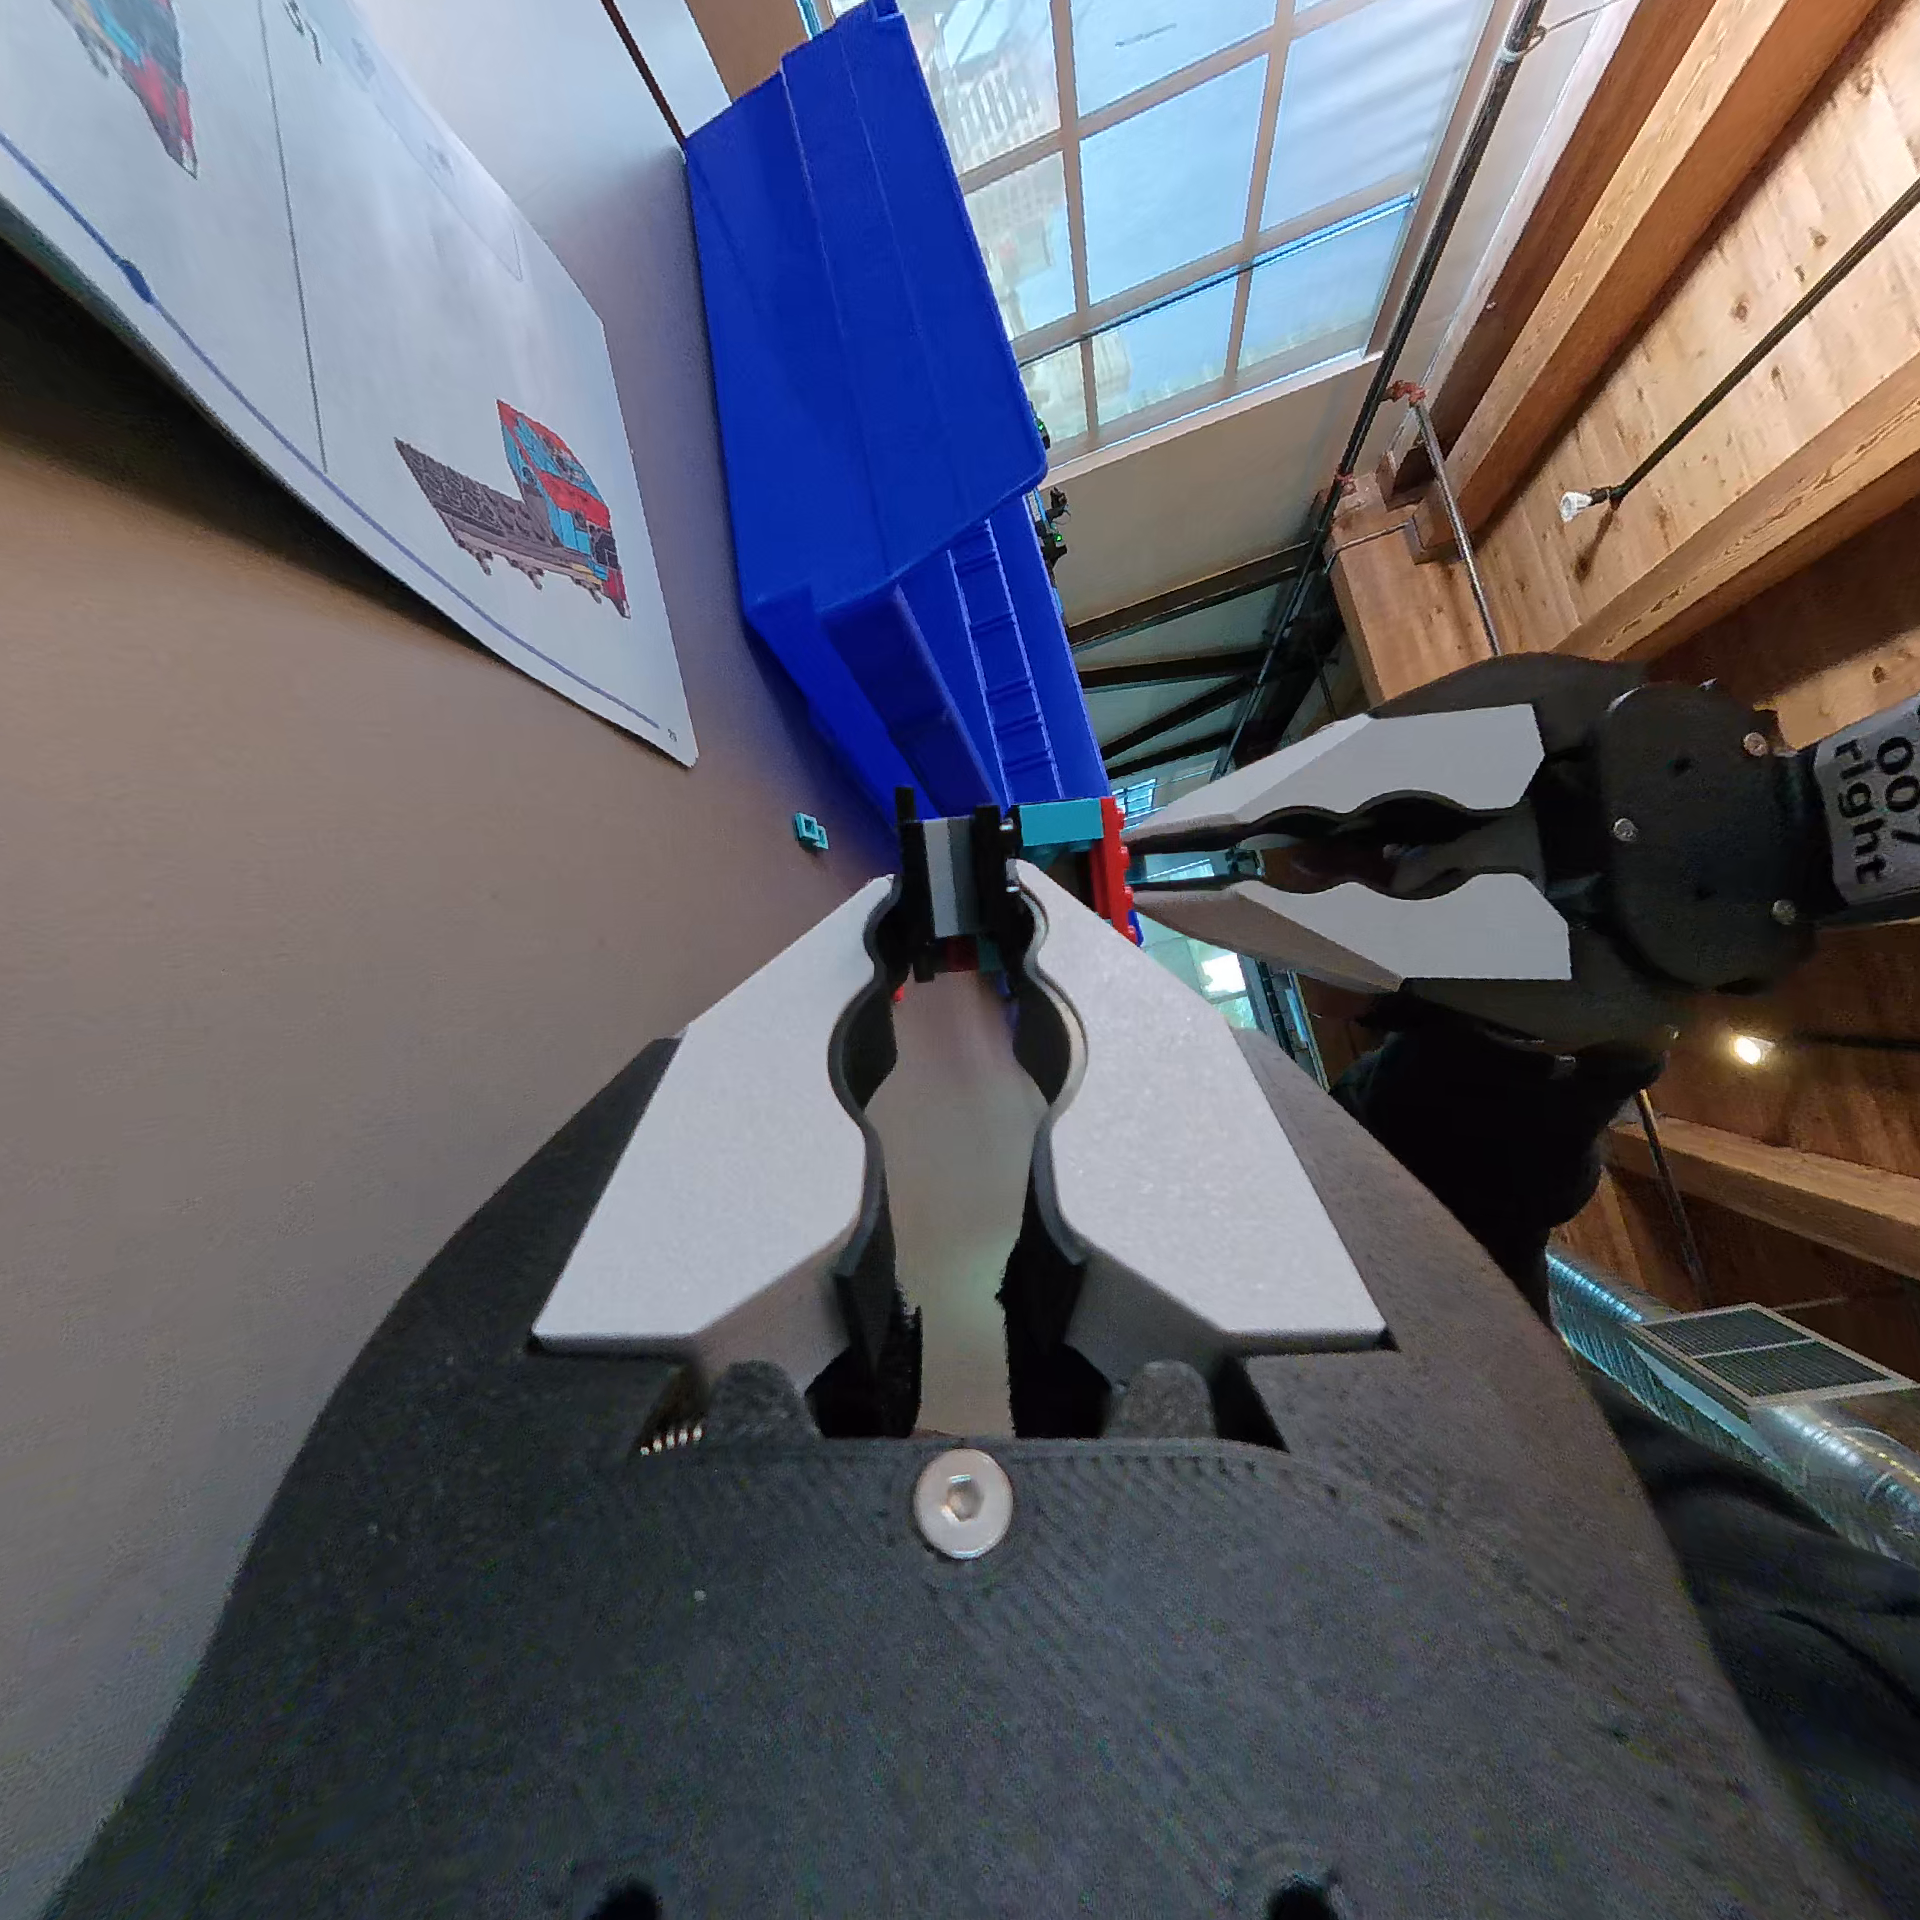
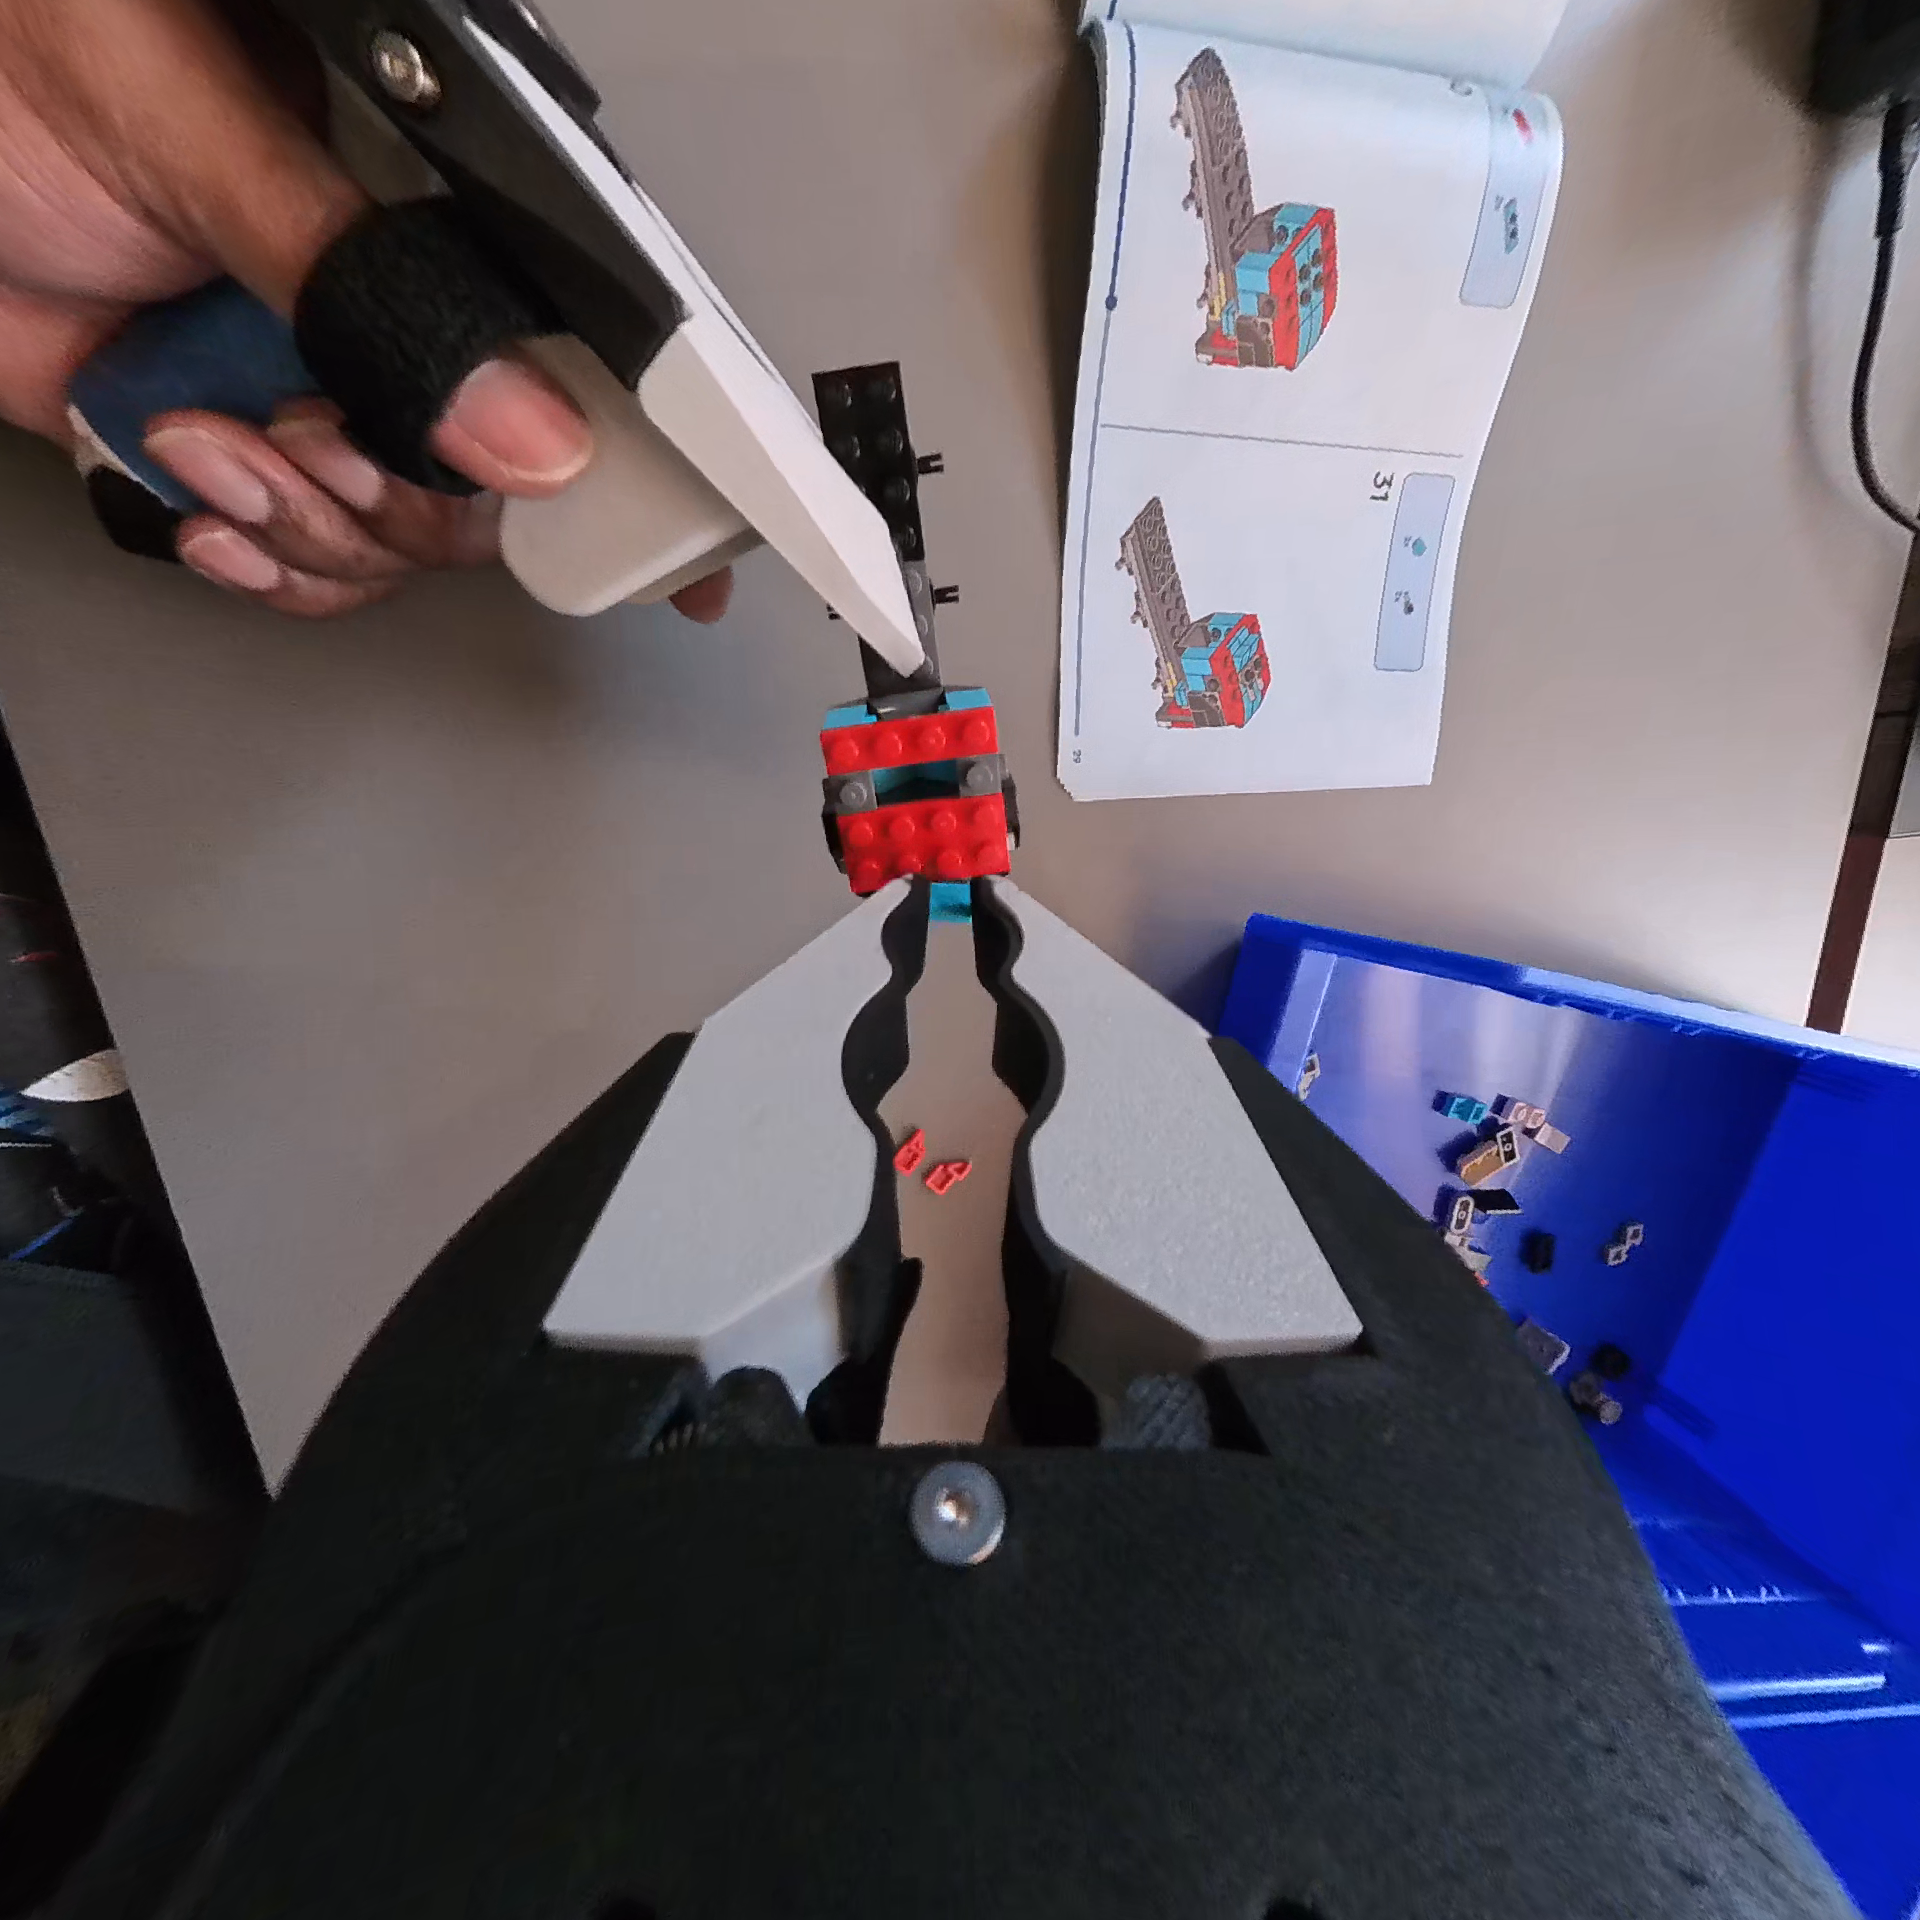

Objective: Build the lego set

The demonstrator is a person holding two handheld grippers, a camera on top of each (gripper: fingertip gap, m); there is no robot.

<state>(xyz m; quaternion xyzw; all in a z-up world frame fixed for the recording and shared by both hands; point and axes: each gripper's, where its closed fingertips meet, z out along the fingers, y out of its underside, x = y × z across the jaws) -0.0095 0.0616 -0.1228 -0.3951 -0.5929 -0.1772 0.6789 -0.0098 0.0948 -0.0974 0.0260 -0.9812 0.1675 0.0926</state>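
Red-and-teal lego model point(image 2: 920, 795) is clamped by left gripper point(image 1: 954, 896) and right gripper point(image 2: 948, 902), its underside hidden.

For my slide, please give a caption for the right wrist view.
Right gripper holding a teal piece against the red cab while the left gripper steadies the model.

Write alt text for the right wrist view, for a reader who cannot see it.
The right gripper pinches a small teal piece against the red-studded end of a lego model, while the left gripper, held by a hand, grips the model's black plate. On the grey table lie an open instruction booklet, two red pieces and a blue bin of loose parts.
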